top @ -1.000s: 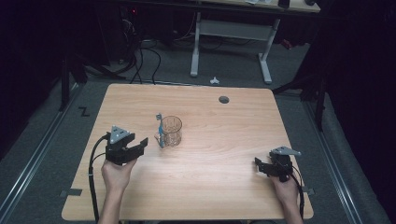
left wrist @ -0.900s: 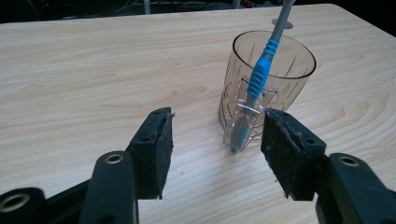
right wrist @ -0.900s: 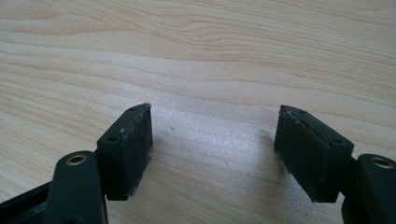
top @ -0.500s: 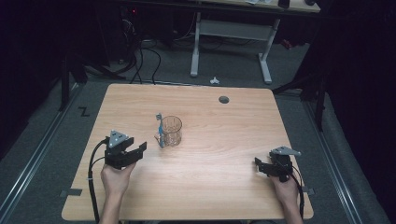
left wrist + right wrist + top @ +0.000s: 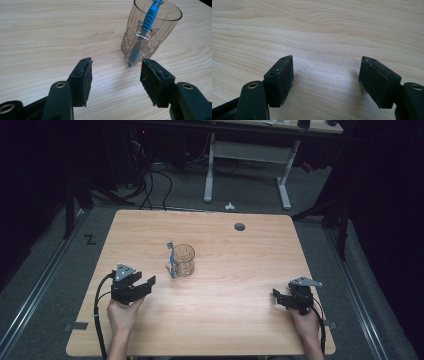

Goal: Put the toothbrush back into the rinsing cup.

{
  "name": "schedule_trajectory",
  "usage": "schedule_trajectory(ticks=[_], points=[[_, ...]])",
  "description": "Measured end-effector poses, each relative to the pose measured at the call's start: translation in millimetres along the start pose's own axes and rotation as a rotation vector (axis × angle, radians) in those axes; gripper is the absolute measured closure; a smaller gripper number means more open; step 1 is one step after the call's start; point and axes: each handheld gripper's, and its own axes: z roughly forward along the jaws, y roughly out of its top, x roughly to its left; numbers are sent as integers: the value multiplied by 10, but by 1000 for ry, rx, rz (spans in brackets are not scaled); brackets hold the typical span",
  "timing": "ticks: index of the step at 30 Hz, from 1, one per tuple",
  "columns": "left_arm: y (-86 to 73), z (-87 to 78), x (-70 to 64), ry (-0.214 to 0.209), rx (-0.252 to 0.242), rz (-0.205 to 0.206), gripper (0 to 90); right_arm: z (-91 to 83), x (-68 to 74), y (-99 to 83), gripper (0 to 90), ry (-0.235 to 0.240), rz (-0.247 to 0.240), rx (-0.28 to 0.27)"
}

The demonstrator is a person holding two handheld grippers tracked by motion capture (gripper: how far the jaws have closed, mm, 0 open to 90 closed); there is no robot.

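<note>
A clear faceted glass mug stands upright left of the table's middle. A blue toothbrush leans on its outer left side, passing through the clear handle, with its lower end on the wood. My left gripper is open and holds nothing; it sits a short way in front and left of the mug, pointing at it. Near the front right corner my right gripper is open over bare wood.
The wooden table has a round grommet hole at the back right. Behind it, on the floor, stand another desk's white legs, loose cables and a small white object.
My left gripper has drawn back a little from the mug toward the front edge. The right gripper, mug and toothbrush have stayed put.
</note>
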Motion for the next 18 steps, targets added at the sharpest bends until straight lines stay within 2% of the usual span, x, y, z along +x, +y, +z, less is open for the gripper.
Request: schedule_trajectory(ticks=[18], points=[[-114, 84, 72, 24, 51, -21, 421, 0, 1, 0, 283, 0, 1, 0]])
